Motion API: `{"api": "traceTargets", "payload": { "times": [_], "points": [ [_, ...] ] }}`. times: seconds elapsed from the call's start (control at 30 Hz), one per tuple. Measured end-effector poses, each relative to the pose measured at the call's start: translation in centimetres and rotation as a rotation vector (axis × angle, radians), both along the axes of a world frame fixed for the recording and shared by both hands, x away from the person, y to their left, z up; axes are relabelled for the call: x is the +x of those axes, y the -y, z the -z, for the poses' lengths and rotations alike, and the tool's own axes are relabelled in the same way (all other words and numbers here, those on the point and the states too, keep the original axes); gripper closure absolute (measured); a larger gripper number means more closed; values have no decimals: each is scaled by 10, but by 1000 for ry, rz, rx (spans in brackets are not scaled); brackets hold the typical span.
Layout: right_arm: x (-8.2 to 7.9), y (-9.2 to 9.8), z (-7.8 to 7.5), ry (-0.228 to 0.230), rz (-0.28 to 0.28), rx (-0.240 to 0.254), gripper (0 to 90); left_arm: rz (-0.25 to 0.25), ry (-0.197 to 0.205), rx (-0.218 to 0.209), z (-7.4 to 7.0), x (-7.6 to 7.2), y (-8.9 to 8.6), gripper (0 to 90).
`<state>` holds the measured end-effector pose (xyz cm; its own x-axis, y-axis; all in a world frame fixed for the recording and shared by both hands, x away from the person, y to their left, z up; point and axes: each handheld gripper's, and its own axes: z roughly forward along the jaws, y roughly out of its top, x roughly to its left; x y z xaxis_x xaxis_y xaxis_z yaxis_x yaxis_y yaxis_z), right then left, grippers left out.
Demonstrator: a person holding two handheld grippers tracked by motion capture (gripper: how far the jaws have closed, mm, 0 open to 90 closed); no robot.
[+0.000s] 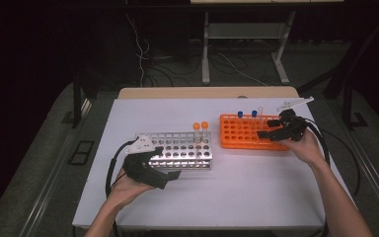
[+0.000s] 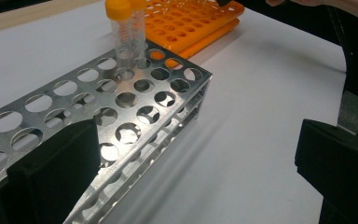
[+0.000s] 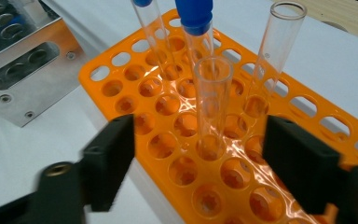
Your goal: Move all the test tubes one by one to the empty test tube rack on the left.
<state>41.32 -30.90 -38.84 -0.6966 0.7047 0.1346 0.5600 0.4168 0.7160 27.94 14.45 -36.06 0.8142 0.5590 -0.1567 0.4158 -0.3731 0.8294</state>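
Note:
A silver metal rack (image 1: 182, 150) (image 2: 121, 98) holds two orange-capped tubes (image 1: 201, 129) (image 2: 121, 28) at its far right end. My left gripper (image 1: 170, 175) (image 2: 196, 140) is open at the rack's near corner, one jaw over the rack and the other over bare table. To the right sits an orange rack (image 1: 242, 131) (image 3: 168, 121) with two blue-capped tubes (image 1: 246, 114) (image 3: 195, 14) and uncapped clear tubes. My right gripper (image 1: 264, 133) (image 3: 198, 154) is over that rack. Its jaws stand either side of one uncapped tube (image 3: 212, 102) with gaps on both sides. Another uncapped tube (image 3: 277, 51) stands behind it.
Both racks rest on a white table (image 1: 237, 187) with a wooden strip along its far edge. Cables trail from both grippers off the table's sides. Dark floor, cables and table legs lie beyond.

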Motion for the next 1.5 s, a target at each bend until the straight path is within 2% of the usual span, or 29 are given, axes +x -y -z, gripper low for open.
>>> {"api": "traceTargets", "payload": {
  "times": [0.3,0.47,0.73,1.07,1.23,1.5],
  "points": [
    [8,-4,10,13,30,-44,572,23,-6,15,2,-2,4,0],
    [7,-9,13,30,22,-71,738,26,-10,22,3,-2,4,0],
    [4,-14,7,62,24,-98,749,28,-12,25,3,-1,5,0],
    [-5,-8,-15,86,40,-51,750,33,-17,28,1,1,6,0],
    [-12,-7,-29,83,20,-39,751,38,-18,31,0,1,6,0],
    [-33,-12,-47,76,-35,-36,751,47,-13,37,-6,1,9,0]
  ]
}}
